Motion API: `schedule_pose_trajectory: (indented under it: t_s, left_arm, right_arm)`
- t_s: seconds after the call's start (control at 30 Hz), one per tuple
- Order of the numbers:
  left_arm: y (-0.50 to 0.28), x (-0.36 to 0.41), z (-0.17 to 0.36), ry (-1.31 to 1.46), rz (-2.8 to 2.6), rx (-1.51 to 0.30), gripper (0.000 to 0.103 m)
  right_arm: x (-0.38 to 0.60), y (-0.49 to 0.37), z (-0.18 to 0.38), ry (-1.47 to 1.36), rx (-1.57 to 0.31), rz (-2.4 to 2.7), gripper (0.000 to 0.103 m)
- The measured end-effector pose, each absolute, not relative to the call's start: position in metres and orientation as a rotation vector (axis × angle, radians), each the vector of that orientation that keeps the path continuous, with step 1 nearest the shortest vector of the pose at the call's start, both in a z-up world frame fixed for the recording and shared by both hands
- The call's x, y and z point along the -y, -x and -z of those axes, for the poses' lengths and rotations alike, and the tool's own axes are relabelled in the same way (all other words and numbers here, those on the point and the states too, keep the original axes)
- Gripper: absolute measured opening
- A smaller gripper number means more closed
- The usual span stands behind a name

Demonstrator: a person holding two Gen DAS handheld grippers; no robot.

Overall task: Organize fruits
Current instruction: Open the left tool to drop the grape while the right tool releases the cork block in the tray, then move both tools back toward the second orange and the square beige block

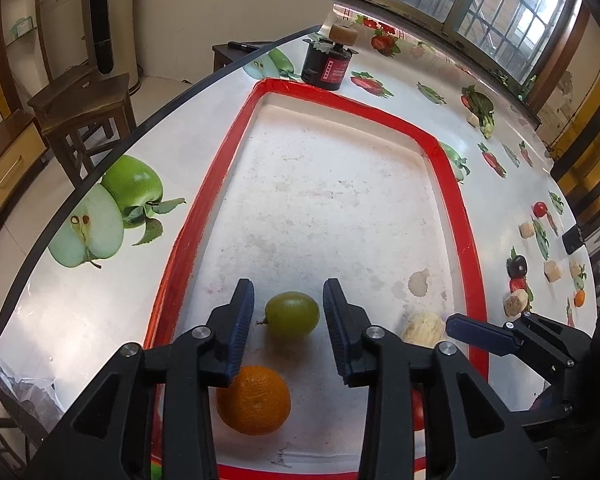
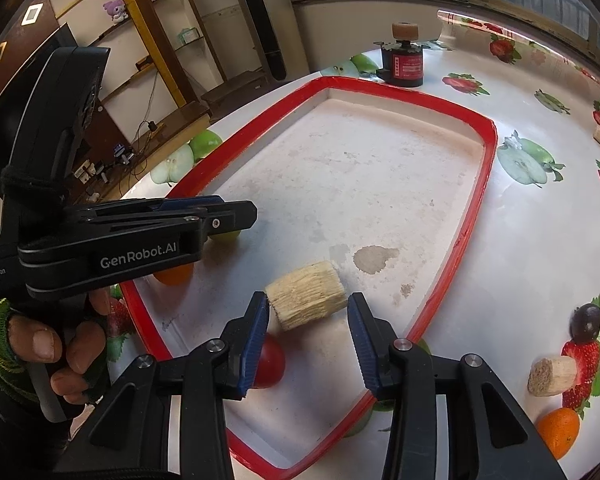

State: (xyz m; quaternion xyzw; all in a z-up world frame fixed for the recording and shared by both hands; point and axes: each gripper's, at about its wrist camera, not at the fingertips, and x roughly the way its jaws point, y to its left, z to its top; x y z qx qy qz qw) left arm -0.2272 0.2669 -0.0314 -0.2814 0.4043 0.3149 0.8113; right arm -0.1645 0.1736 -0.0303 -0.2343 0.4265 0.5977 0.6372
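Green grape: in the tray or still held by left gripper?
In the tray. The green grape rests on its floor between the left gripper's open jaws, gaps both sides.

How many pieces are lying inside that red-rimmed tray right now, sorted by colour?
Green: 1, the round green fruit
Orange: 1, the orange
Red: 1, the red fruit
Pale beige: 1, the fibrous cylinder
Total: 4

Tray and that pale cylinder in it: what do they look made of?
Tray: likely enamelled metal or hard plastic. The white floor is dull, scuffed and stained, under a glossy red raised rim. I can't tell which.
Pale cylinder: looks like dry plant fibre, maybe a cut sugarcane piece. It is matte cream with lengthwise stringy ridges and rough cut ends. It lies between the open right gripper's pads.
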Motion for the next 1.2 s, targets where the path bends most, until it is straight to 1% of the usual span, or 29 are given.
schedule_pose_trajectory:
  t_s: [0.07,0.57,0.7,1.2]
  left_arm:
    - [0.229,-0.263,0.027,0.593,-0.683,-0.851,0.056]
    - [0.224,-0.233,0.002,0.550,-0.656,-0.820,0.056]
    - [0.218,-0.221,-0.001,0.538,-0.636,-0.824,0.056]
    - [0.182,-0.169,-0.015,0.476,-0.515,-0.833,0.056]
  right_arm:
    - [-0.169,0.164,0.027,0.520,-0.970,-1.366,0.052]
    - [-0.104,0.145,-0.012,0.433,-0.911,-1.332,0.053]
    - [-0.082,0.131,-0.017,0.406,-0.906,-1.294,0.056]
    - [-0.023,0.082,-0.024,0.326,-0.897,-1.162,0.056]
